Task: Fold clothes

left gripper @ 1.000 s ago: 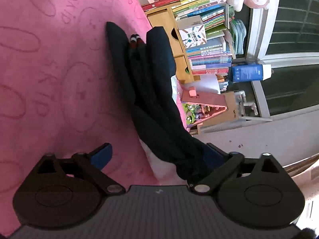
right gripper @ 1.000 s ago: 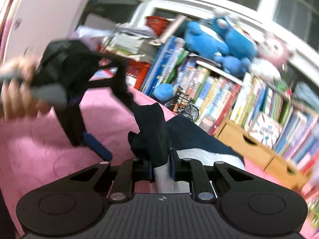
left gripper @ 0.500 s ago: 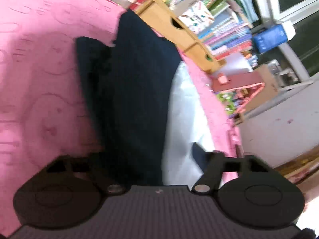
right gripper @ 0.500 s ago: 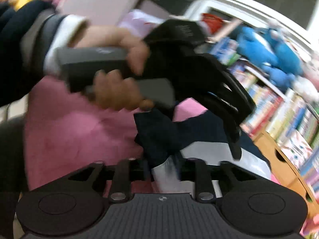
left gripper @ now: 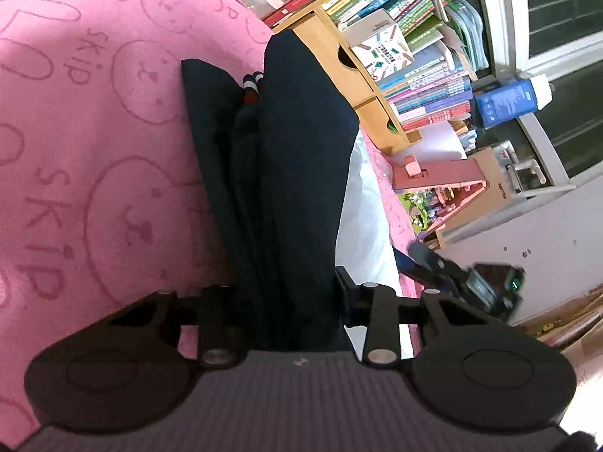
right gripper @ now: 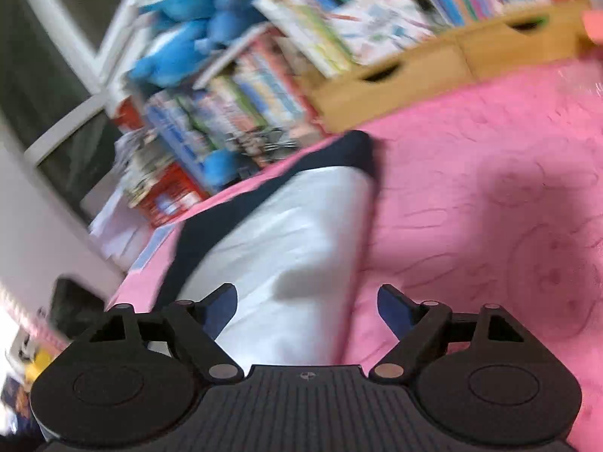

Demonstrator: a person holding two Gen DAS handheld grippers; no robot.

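The left gripper [left gripper: 279,301] jaws were closing on the navy garment [left gripper: 297,173]; the right gripper [right gripper: 307,307] jaws, opening, held nothing. Gripping all layers squarely should keep the fold neat.

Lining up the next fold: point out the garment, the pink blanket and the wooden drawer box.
garment [left gripper: 301,173]: left wrist view, navy folded panel.
pink blanket [left gripper: 94,150]: left wrist view, bare printed area.
drawer box [left gripper: 331,64]: left wrist view, upper drawer front.

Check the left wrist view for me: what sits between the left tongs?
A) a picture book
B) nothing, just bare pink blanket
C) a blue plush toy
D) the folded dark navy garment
D: the dark navy garment runs down the pink blanket and passes between the left tongs, which are closing around it.
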